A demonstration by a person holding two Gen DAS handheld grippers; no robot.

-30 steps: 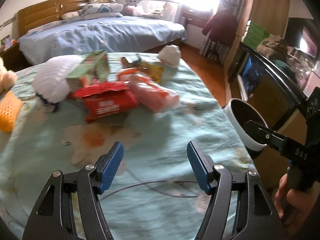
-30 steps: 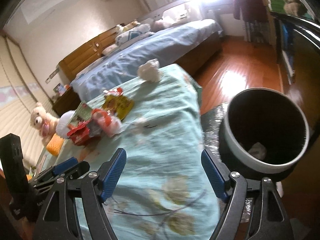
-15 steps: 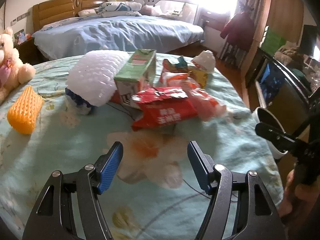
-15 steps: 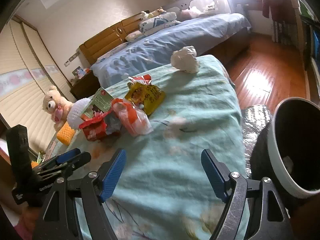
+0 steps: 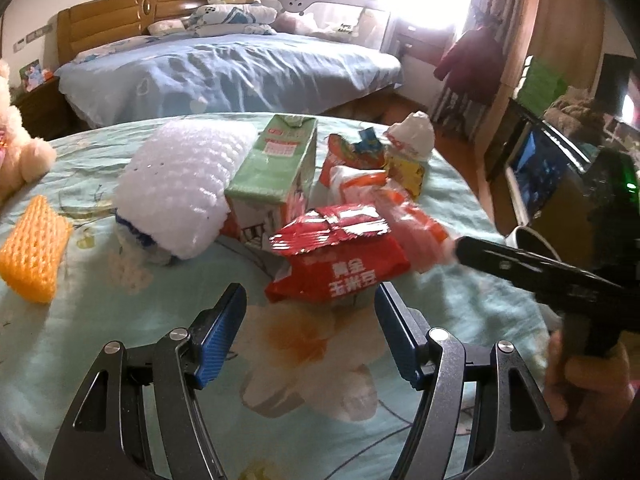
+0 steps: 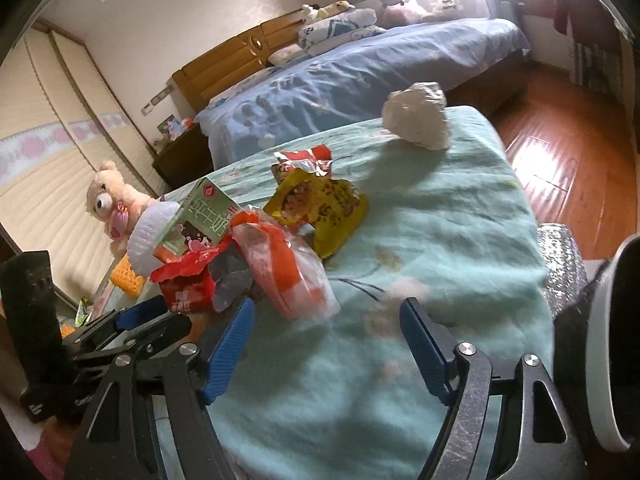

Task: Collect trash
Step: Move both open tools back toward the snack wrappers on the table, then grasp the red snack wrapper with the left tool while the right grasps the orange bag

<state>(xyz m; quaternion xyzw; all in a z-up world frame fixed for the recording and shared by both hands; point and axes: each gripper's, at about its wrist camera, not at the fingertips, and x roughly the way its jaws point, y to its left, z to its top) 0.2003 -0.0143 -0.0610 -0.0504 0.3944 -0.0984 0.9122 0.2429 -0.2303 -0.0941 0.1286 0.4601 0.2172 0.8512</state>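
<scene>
Bedroom w/ blue bed (image 5: 224, 68), floral teal tablecloth (image 5: 312, 344); left claw (image 5: 310, 330) agape, right claw (image 6: 326, 346) narrowing, both empty.

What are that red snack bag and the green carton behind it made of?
Red snack bag: probably thin plastic film; it is glossy and crinkled, with a silvery torn top. Green carton: seemingly coated paperboard, with flat printed faces and crisp folded edges.

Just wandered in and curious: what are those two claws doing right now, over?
Left claw open, empty, just short of red snack bag. Right claw open, jaws just narrowed, nothing between, nearing orange-and-clear wrapper. Green carton crowds the pile.
</scene>
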